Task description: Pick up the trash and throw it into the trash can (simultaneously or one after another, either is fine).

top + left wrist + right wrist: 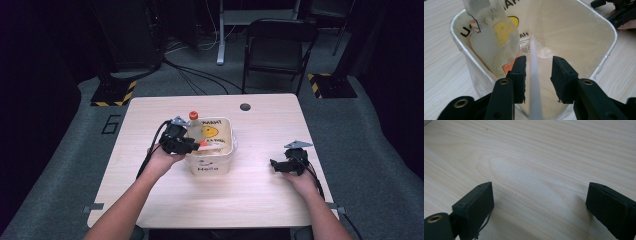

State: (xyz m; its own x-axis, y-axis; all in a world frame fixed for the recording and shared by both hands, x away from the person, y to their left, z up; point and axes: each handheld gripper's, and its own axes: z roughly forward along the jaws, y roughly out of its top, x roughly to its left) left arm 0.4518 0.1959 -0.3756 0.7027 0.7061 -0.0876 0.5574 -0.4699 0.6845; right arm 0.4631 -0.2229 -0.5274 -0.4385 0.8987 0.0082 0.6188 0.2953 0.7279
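A cream plastic tub (214, 166) with "Hello" printed on its front stands at the middle of the wooden table (260, 200). Leaning inside it is a clear bottle (194, 128) with an orange cap. My left gripper (194, 145) reaches over the tub's left rim. In the left gripper view its jaws (539, 61) stand open on either side of a thin white stick (533, 75) without touching it, with the bottle (491, 37) behind on the left and the tub's rim (610, 48) beyond. My right gripper (275, 164) rests low at the table's right. It is open (541, 192) over bare wood (536, 155).
A black folding chair (280, 47) stands beyond the table's far edge. A round cable hole (245, 106) is near that edge. Stand bases with yellow-black tape (114, 93) sit on the floor at both far corners. The right gripper (621, 12) shows past the tub.
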